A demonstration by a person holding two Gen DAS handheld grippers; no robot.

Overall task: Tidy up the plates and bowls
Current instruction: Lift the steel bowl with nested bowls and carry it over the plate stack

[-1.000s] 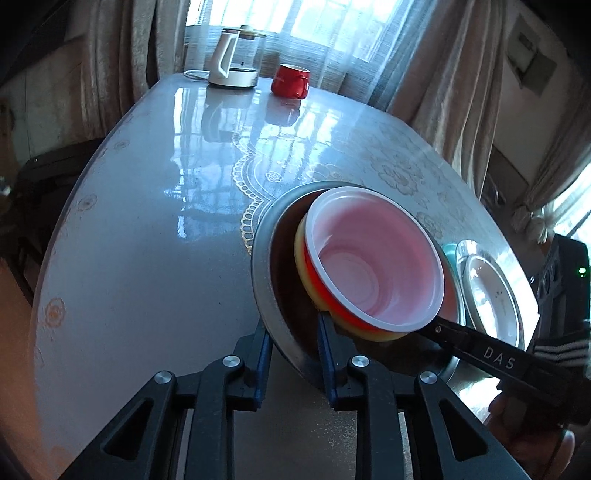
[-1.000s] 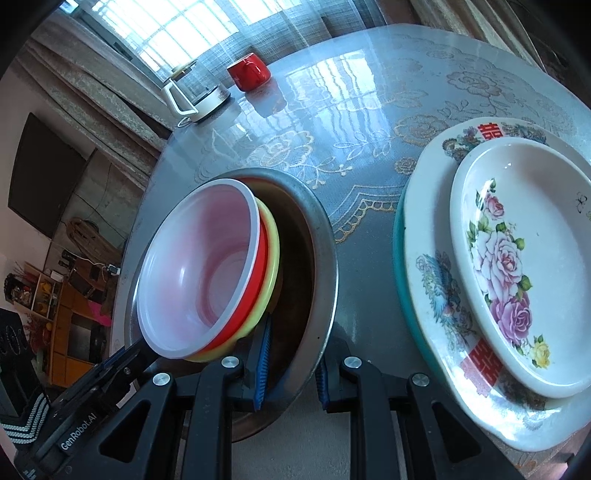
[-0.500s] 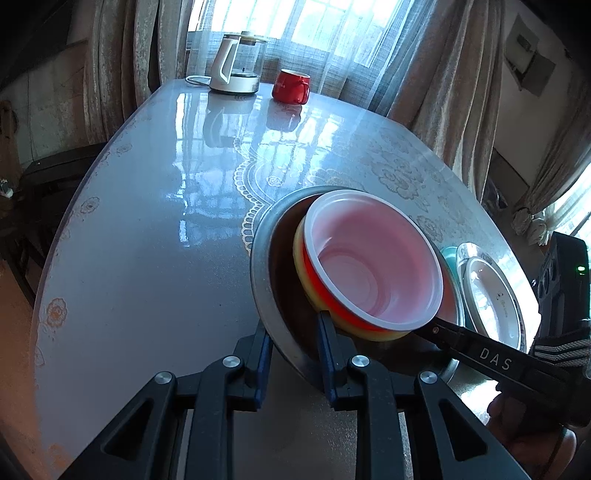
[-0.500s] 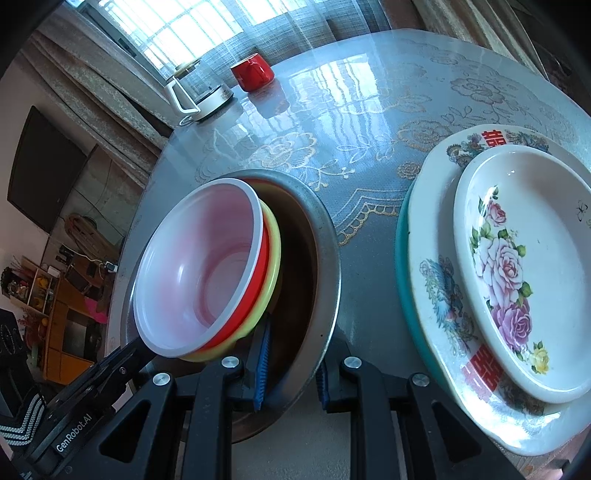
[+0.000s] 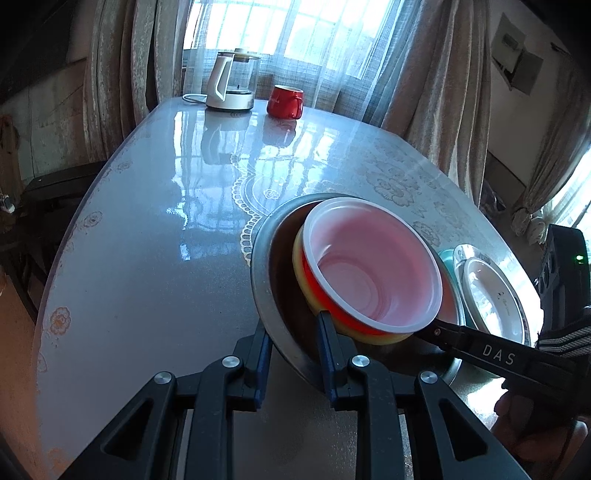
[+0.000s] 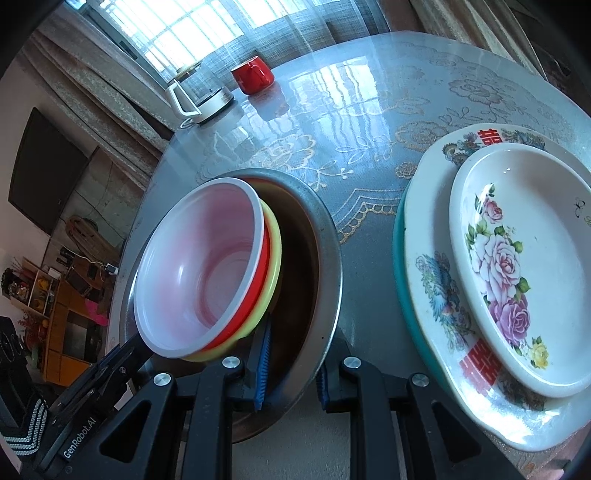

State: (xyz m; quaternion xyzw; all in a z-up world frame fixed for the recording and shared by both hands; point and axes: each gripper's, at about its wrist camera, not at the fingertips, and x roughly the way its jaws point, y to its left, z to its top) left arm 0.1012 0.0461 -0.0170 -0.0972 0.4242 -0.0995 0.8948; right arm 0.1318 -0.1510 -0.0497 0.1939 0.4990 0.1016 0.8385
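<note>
The left gripper point(image 5: 293, 354) pinches the near rim of the metal basin point(image 5: 264, 284), 1 finger outside the wall and 1 inside. The right gripper point(image 6: 291, 369) pinches the same basin point(image 6: 325, 258) at another part of its rim, also with 1 finger on each side. The basin sits at the near edge of the table point(image 5: 155, 258), tilted in both views; whether it touches the surface cannot be told.

Inside the basin 3 bowls are nested: a white bowl point(image 5: 373, 266) in a red bowl point(image 5: 325, 299) in a yellow bowl point(image 5: 303, 280), the stack leaning toward the left gripper's side.

Just beside the basin, toward the table's right edge, lies a stack of plates point(image 6: 436, 266): a teal one lowest, a large flowered one on it, and a smaller rose-printed plate point(image 6: 517, 258) on top.

The table is rounded and glossy, covered with a lace-patterned cloth under a clear sheet that mirrors the window.

At the far edge stand a kettle point(image 5: 231, 90) with a white handle and, near it, a red mug point(image 5: 285, 100).

Behind them a bright window point(image 5: 280, 33) hangs with sheer and heavier curtains point(image 5: 428, 74). In the right view a dark screen point(image 6: 44, 173) is on the wall and wooden shelves point(image 6: 55, 306) stand low at the left.
</note>
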